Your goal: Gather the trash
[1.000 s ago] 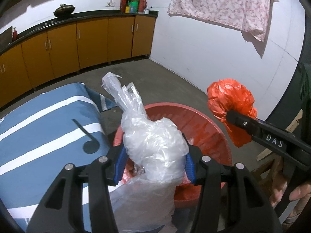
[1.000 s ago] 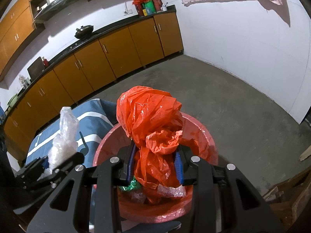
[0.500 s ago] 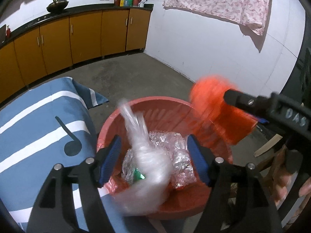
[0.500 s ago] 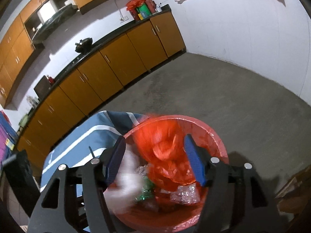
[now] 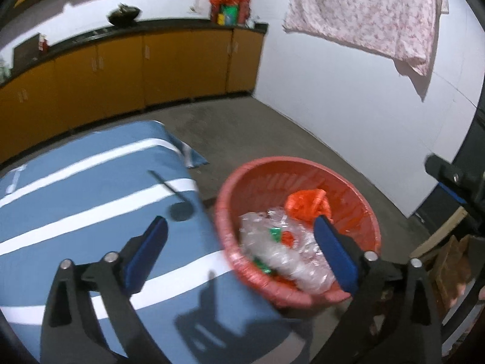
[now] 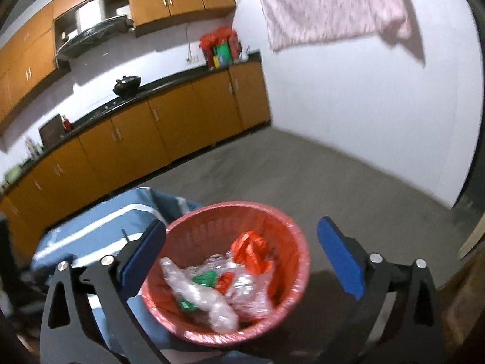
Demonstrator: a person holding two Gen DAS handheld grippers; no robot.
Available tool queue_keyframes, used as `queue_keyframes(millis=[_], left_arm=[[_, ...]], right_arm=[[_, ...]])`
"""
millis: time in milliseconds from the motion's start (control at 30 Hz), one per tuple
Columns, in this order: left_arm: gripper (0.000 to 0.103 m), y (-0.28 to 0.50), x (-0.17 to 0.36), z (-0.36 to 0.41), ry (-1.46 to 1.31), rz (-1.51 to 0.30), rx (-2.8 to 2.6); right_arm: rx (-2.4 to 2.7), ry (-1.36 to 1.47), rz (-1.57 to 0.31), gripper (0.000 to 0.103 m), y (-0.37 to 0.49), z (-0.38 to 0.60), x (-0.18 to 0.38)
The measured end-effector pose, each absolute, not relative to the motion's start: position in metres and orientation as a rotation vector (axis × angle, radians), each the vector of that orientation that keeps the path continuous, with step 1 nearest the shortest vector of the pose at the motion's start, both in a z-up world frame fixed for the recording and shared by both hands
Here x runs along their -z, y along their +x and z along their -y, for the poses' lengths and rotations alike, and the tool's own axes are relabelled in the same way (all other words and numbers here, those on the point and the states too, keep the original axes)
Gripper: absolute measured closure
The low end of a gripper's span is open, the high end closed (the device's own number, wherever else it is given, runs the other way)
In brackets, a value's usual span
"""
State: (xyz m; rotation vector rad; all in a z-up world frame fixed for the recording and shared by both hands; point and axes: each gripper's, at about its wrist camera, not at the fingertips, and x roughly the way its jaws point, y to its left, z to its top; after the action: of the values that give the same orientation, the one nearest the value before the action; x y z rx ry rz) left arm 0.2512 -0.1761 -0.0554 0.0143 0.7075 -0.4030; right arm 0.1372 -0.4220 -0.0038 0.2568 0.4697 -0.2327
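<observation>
Both grippers' fingers gape empty above red basket beside striped cloth.

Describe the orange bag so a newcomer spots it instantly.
Find the red basket beside the blue striped cloth. Inside, at its far side, lies the orange bag. It is the only opaque orange piece; the clear plastic wrappers around it are see-through.

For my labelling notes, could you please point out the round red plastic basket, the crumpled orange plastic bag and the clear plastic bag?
Round red plastic basket (image 6: 298,242), right wrist view, on its right rim.
Crumpled orange plastic bag (image 6: 250,250), right wrist view, on its bunched middle.
Clear plastic bag (image 5: 288,261), left wrist view, on its crinkled body.
</observation>
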Motion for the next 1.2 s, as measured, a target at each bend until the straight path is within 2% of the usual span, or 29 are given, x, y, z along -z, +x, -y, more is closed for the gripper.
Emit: queue_keyframes(millis=[167, 533, 1200], left_arm=[[0.004, 0.206, 0.036, 0.135, 0.025, -0.615, 0.289], [0.004, 0.11, 0.026, 0.073, 0.056, -0.517, 0.124], [0.004, 0.041, 0.024, 0.034, 0.046, -0.454, 0.026]], right_arm=[[0.31, 0.101, -0.427, 0.002, 0.106, 0.388, 0.002], [0.263, 0.071, -0.437, 0.002, 0.053, 0.33, 0.003], [0.177, 0.019, -0.431, 0.002, 0.008, 0.273, 0.006]])
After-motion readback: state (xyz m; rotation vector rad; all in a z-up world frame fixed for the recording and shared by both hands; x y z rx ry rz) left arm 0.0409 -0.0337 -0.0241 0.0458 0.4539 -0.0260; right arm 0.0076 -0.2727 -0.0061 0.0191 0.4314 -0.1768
